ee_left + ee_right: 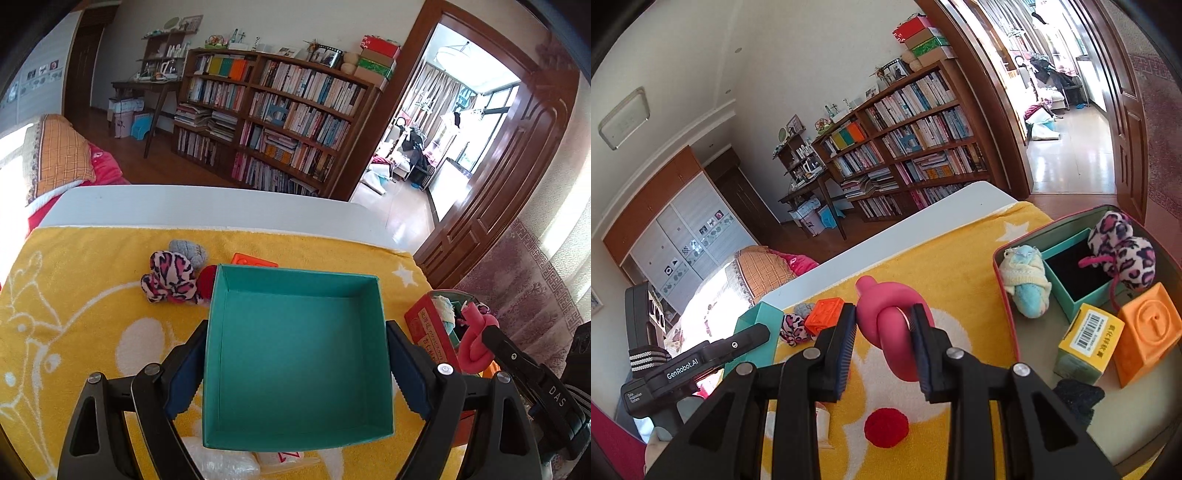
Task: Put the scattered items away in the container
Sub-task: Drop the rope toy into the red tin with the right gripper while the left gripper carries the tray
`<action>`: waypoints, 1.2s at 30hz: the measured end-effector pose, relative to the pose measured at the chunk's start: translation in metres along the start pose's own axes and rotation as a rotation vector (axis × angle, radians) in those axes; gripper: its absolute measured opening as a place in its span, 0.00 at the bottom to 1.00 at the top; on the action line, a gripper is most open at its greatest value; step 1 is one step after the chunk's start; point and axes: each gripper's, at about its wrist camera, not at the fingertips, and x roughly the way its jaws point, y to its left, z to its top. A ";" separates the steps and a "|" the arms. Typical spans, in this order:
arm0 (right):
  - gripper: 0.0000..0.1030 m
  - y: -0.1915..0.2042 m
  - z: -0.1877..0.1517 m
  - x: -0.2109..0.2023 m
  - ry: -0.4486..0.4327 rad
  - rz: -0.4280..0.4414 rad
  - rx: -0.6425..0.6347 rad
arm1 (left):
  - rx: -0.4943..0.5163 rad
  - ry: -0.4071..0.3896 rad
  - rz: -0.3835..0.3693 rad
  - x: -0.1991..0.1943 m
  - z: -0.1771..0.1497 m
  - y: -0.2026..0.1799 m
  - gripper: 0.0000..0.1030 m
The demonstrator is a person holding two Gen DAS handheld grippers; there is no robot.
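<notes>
Pink knotted foam tube, clamped between the right gripper pads above the yellow towel, long axis running away from the camera, free end pointing up-left. Left gripper clamps the empty teal box by its side walls. Red container stands right.

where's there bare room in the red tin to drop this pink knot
The red tin is crowded at the back: rolled socks, teal box, leopard plush. The yellow carton and orange cube fill the middle. Bare floor shows below the socks, left of the carton.
</notes>
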 end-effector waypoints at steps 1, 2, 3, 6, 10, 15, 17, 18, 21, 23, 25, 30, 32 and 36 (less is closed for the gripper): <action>0.32 -0.007 0.000 -0.009 -0.012 -0.013 0.003 | 0.007 0.000 -0.013 -0.002 0.000 -0.006 0.87; 0.32 -0.014 0.000 -0.019 -0.024 -0.031 0.005 | 0.015 0.002 -0.027 -0.003 -0.001 -0.013 0.87; 0.32 -0.021 0.000 -0.029 -0.034 -0.049 0.008 | 0.022 0.005 -0.041 -0.003 -0.003 -0.020 0.87; 0.32 -0.047 0.001 -0.059 -0.056 -0.110 0.023 | 0.048 0.017 -0.077 0.000 -0.008 -0.044 0.87; 0.32 -0.074 0.000 -0.086 -0.056 -0.175 0.027 | 0.090 0.037 -0.122 0.009 -0.015 -0.079 0.87; 0.32 -0.092 -0.008 -0.091 -0.026 -0.214 0.022 | 0.151 0.068 -0.168 0.019 -0.026 -0.125 0.87; 0.32 -0.097 -0.012 -0.085 -0.005 -0.210 0.017 | 0.175 0.077 -0.176 0.021 -0.030 -0.141 0.87; 0.32 -0.098 -0.014 -0.083 0.007 -0.207 0.010 | 0.185 0.080 -0.179 0.023 -0.031 -0.147 0.87; 0.33 -0.103 -0.021 -0.080 0.029 -0.197 -0.009 | 0.204 0.085 -0.186 0.024 -0.034 -0.164 0.87; 0.33 -0.107 -0.020 -0.082 0.017 -0.187 0.010 | 0.211 0.086 -0.188 0.027 -0.036 -0.172 0.87; 0.33 -0.111 -0.019 -0.086 0.004 -0.160 0.029 | 0.217 0.092 -0.188 0.030 -0.036 -0.177 0.87; 0.38 -0.115 -0.018 -0.098 -0.043 -0.180 0.037 | 0.225 0.114 -0.204 0.042 -0.036 -0.189 0.87; 0.41 -0.120 -0.018 -0.102 -0.055 -0.181 0.057 | 0.232 0.121 -0.214 0.047 -0.036 -0.195 0.87; 0.42 -0.127 -0.018 -0.109 -0.073 -0.190 0.073 | 0.252 0.132 -0.233 0.061 -0.030 -0.215 0.87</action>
